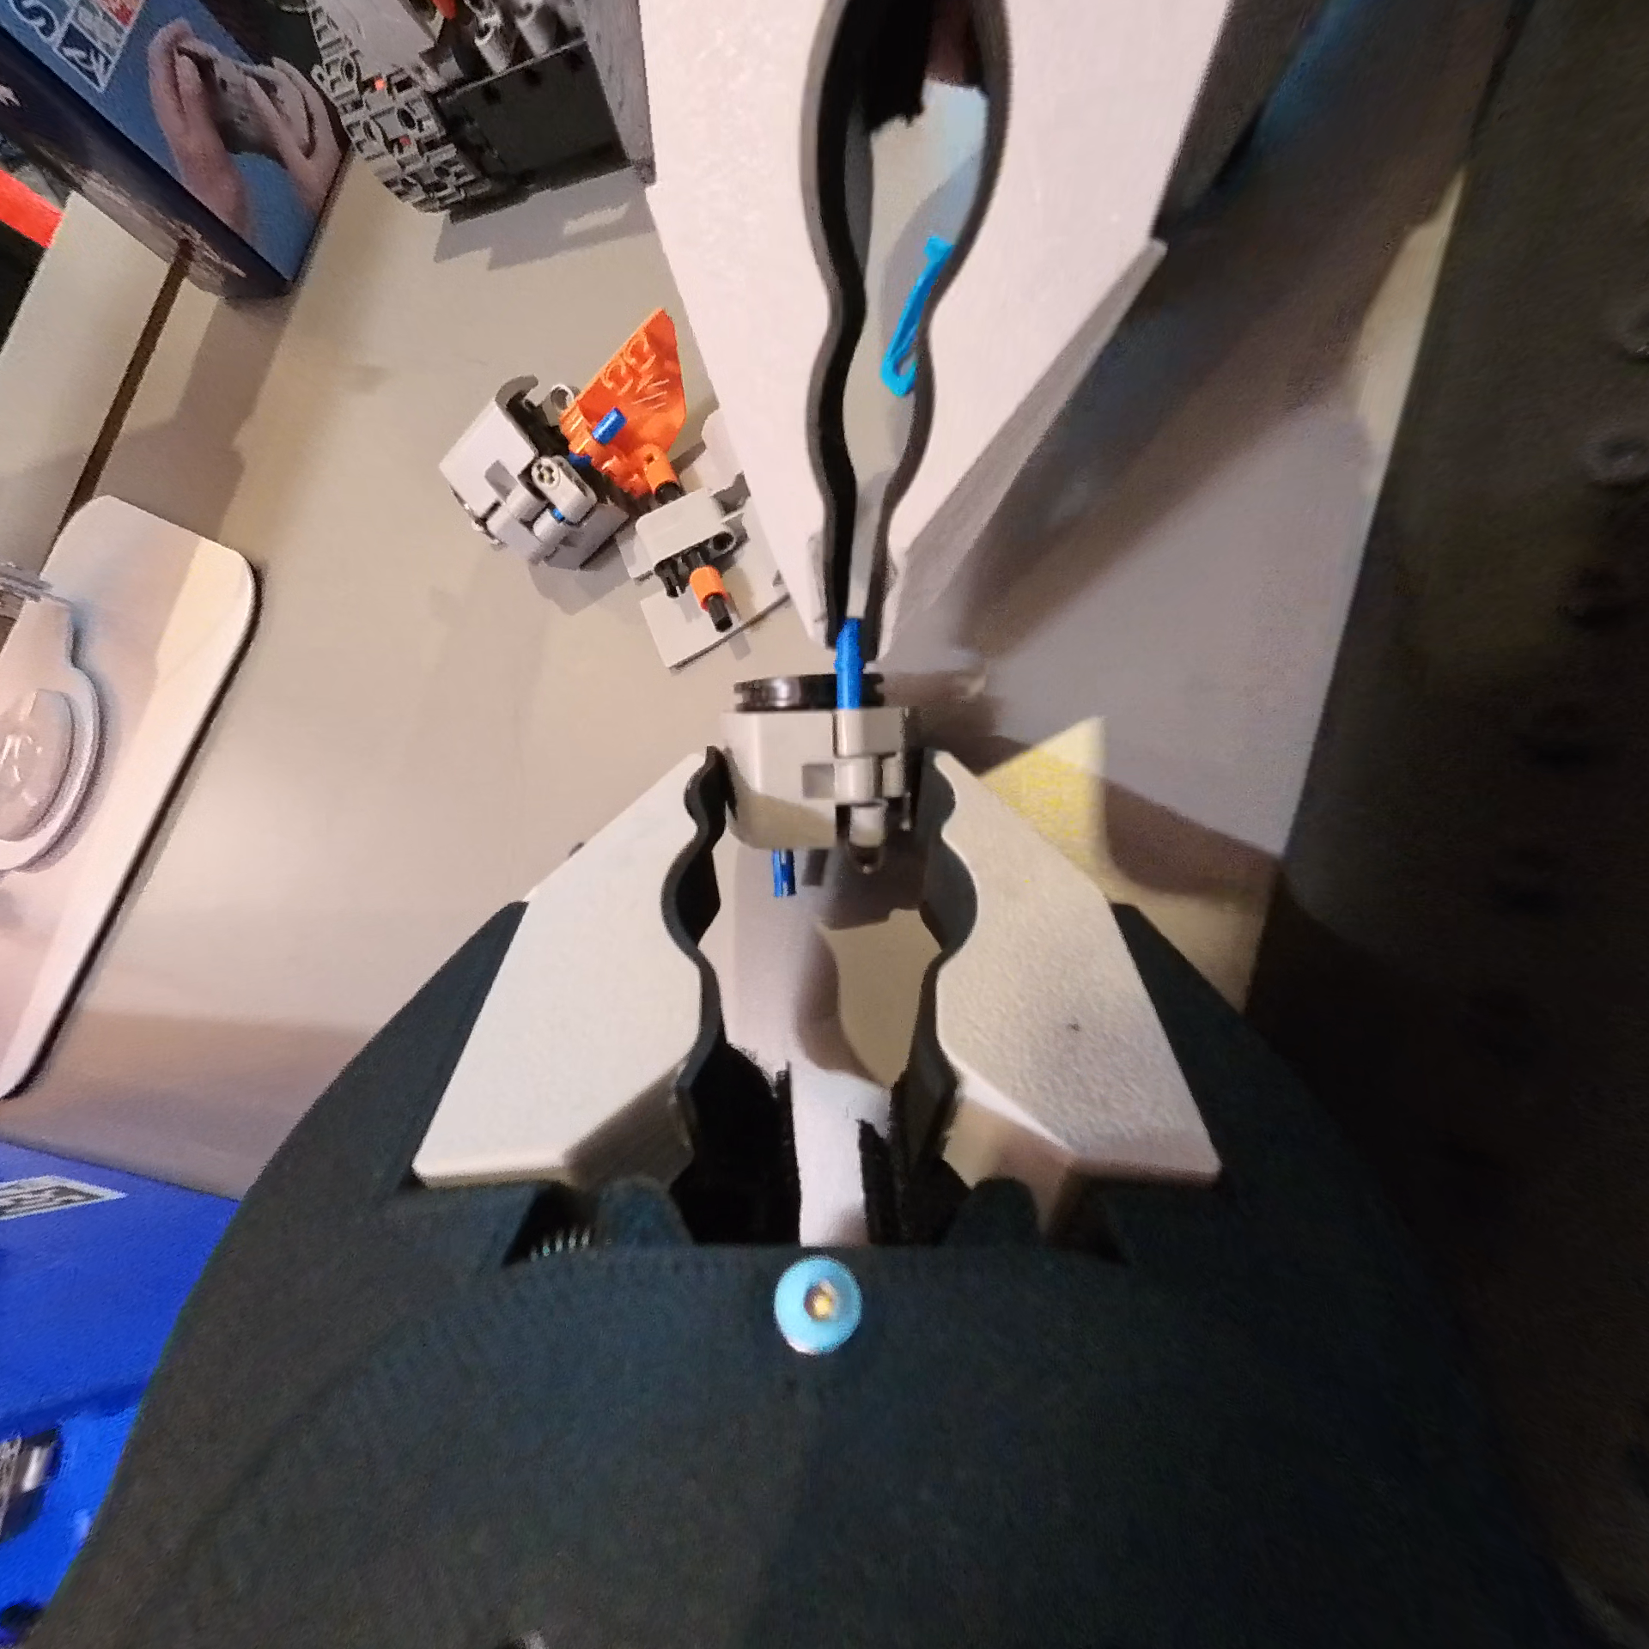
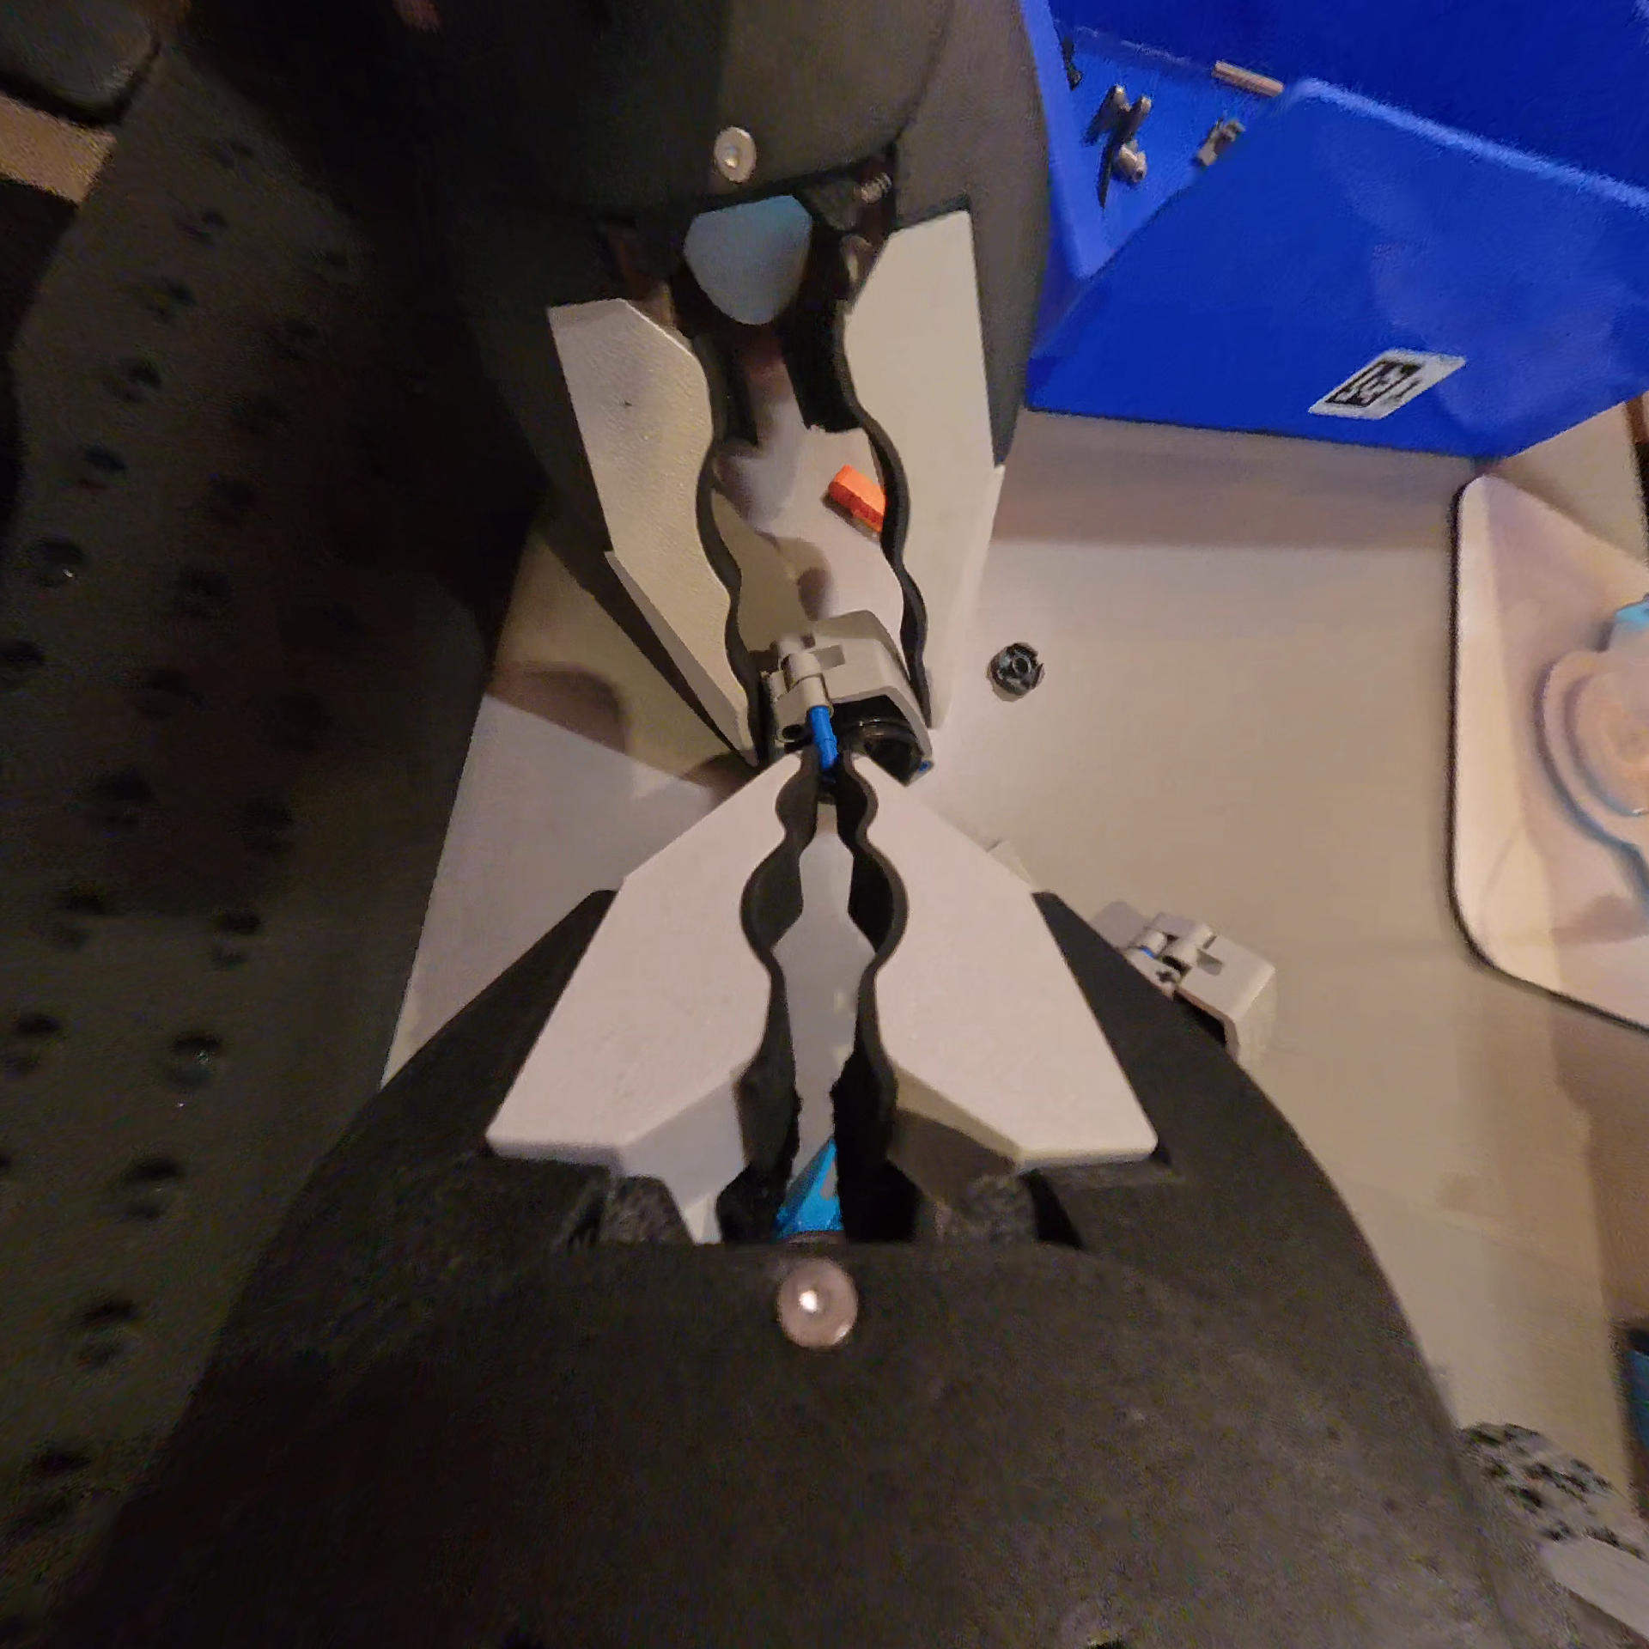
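Holding a small grey plastic brick block [image 1: 785,776] with a black ring on top, the left gripper [image 1: 825,785] squeezes it between its two tips. The right gripper [image 2: 825,785] is almost closed and pinches a thin blue plastic pin [image 2: 823,733]. The pin's other end sits in the block's grey clip. Both hang just above the pale table [image 1: 357,678]. A grey and orange brick build [image 1: 580,482] lies nearby, and a blue plastic bin [image 2: 1338,294] stands behind.

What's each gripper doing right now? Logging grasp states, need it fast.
Left gripper: closed on the grey brick assembly.
Right gripper: closed on the blue pin sticking out of that assembly.
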### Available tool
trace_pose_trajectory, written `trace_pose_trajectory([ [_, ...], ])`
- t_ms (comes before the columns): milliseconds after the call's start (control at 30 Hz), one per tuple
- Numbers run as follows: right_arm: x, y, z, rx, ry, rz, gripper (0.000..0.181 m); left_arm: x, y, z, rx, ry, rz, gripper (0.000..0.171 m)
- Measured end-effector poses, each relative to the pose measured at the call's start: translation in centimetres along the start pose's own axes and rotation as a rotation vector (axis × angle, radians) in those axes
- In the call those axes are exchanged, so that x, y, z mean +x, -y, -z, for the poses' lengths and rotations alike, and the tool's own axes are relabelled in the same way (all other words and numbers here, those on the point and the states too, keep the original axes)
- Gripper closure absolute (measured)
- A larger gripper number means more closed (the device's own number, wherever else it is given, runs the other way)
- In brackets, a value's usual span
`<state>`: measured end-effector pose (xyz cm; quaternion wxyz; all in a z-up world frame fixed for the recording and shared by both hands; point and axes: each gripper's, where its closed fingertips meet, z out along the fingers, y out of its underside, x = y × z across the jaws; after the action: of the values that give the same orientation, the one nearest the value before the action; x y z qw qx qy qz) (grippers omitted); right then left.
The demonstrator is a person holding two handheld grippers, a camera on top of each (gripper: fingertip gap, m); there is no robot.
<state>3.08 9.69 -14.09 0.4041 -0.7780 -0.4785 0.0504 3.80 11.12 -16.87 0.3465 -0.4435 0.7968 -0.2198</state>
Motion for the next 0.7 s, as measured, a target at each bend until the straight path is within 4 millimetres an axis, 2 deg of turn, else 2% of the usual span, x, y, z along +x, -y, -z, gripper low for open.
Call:
trace_pose_trajectory([
  [200, 0.0, 0.3, 0.0, -0.018, -0.048, 0.068, 0.181, 0.0, 0.3, -0.3, -0.01, 0.014, -0.015, 0.132],
  [433, 0.2, -0.4, 0.4, 0.076, 0.086, -0.102, 0.181, -0.4, 0.1, 0.1, 0.009, -0.008, 0.049, 0.129],
  [700, -0.1, -1.4, 0.5, 0.083, 0.132, -0.13, 0.18, 0.0, 0.1, 0.2, 0.037, -0.033, 0.007, 0.132],
])
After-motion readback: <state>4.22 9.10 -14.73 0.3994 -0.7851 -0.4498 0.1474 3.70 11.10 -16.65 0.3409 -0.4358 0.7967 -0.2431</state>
